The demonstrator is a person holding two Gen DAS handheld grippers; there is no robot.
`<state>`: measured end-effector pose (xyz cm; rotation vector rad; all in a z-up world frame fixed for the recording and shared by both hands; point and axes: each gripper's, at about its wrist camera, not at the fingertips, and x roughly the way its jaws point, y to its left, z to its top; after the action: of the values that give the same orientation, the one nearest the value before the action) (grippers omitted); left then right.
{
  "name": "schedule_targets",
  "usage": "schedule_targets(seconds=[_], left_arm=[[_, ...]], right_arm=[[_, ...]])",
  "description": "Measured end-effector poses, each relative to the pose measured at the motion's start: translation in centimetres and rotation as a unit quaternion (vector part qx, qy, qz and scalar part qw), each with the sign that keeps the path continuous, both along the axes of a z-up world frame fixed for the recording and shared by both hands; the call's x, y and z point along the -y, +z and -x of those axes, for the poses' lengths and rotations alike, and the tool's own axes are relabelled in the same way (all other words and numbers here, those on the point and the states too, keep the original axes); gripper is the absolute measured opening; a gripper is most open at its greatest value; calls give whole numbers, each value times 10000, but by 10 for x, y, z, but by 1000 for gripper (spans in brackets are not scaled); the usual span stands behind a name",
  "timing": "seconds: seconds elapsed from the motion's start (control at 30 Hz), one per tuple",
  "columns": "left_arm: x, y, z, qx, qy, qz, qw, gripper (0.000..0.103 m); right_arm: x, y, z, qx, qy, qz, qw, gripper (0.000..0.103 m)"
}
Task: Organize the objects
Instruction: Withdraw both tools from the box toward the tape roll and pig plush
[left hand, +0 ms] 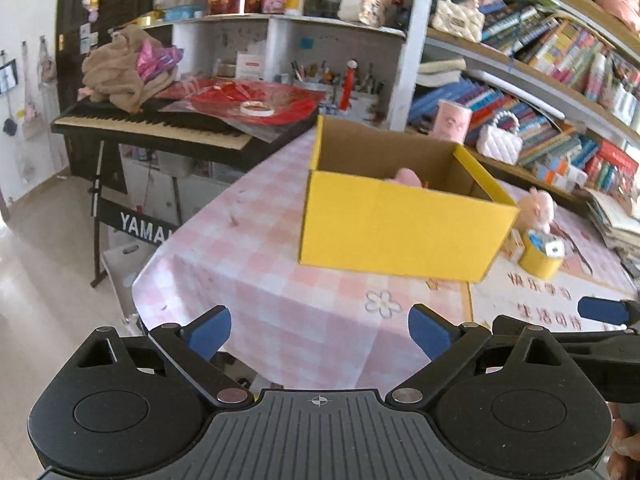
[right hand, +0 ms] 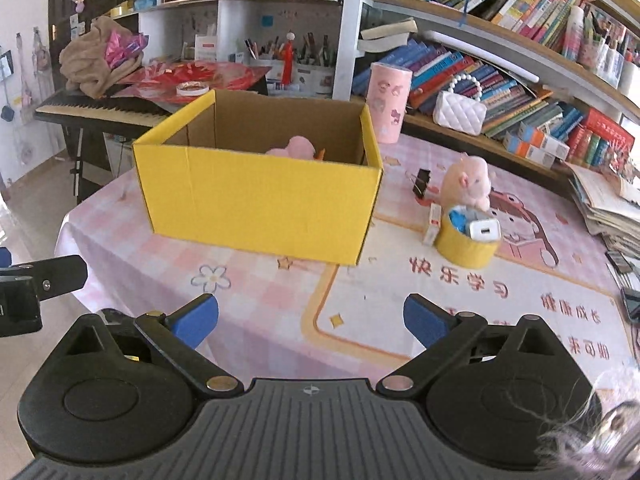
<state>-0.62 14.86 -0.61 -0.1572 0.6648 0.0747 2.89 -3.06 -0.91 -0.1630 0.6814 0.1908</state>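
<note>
Both grippers, left [left hand: 319,334] and right [right hand: 311,322], are being held spread and empty. Ahead of the fingers, one pink toy [right hand: 298,147] is already lying in the box [right hand: 256,204]; right of it, the pig [right hand: 468,184] and tub [right hand: 466,246] are still waiting, so sorting seems partly done.

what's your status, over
Left gripper open, right gripper open, both empty. Yellow box ahead, pink plush outside it. Path clear.

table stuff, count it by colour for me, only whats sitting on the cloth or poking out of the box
yellow: 2 (yellow box, yellow tub)
pink: 3 (pink plush in the box, pink plush beside the tub, pink canister)
black: 1 (binder clip)
white: 1 (small white carton)
total: 7
</note>
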Motion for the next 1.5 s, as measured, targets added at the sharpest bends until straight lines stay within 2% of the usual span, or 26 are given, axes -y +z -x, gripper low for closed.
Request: schedule_targets(seconds=[0.3, 0.53, 1.0, 1.2, 1.5], left_arm=[[27, -10, 10, -208, -498, -41, 9985, 97], [59, -12, 5, -267, -1052, -44, 9941, 97], [143, -16, -22, -362, -2200, -83, 9748, 97], [174, -18, -35, -401, -2467, -100, 9682, 97], [203, -21, -65, -462, -2414, -81, 9693, 97]], right_arm=[[23, -10, 23, -161, -296, -11, 9994, 100], [57, -15, 38, -265, -836, -15, 9961, 100], [136, -19, 52, -389, -1994, -42, 9791, 100], [169, -21, 46, -476, -2312, -68, 9717, 100], [199, -24, 15, -611, -2279, -50, 9717, 100]])
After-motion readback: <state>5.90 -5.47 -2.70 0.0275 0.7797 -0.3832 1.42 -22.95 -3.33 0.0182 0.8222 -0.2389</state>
